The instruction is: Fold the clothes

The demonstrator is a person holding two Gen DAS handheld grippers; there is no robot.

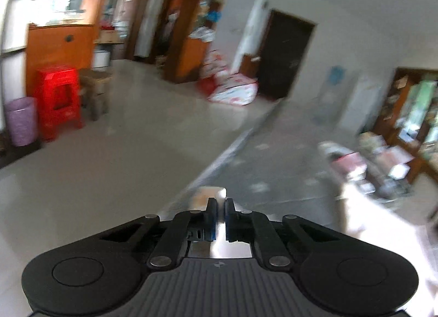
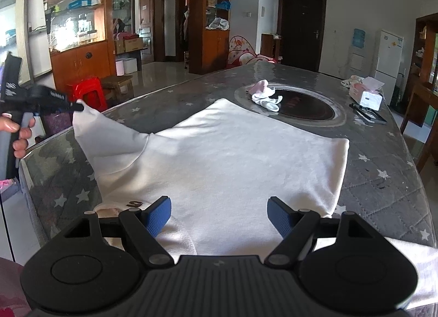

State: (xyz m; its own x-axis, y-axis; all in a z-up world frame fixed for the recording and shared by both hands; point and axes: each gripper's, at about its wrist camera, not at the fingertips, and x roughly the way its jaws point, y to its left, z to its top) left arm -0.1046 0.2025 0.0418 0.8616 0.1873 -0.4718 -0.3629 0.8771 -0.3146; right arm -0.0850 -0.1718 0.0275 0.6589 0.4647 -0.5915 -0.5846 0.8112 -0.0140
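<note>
We are folding a soft white garment on a grey star-quilted worktop.
Our left tool is pinching its lifted corner; our right tool is hovering spread above the hem. Pink-white socks and a tissue box are lying beyond.

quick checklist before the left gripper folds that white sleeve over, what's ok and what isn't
1. Left gripper pinching the tip of the white cotton shirt's sleeve: ok, sleeve lifted off the table.
2. Fabric visible between the left fingers in its own blurred view: cannot tell.
3. Right gripper free: ok, jaws wide open above the shirt body, holding nothing.
4. Shirt body flat on the grey star-patterned quilted table cover: ok, mostly smooth.
5. Landing area clear: ok, the pink and white socks lie beyond the shirt.
6. Far hem anchored: not ok, nothing holds it.
</note>
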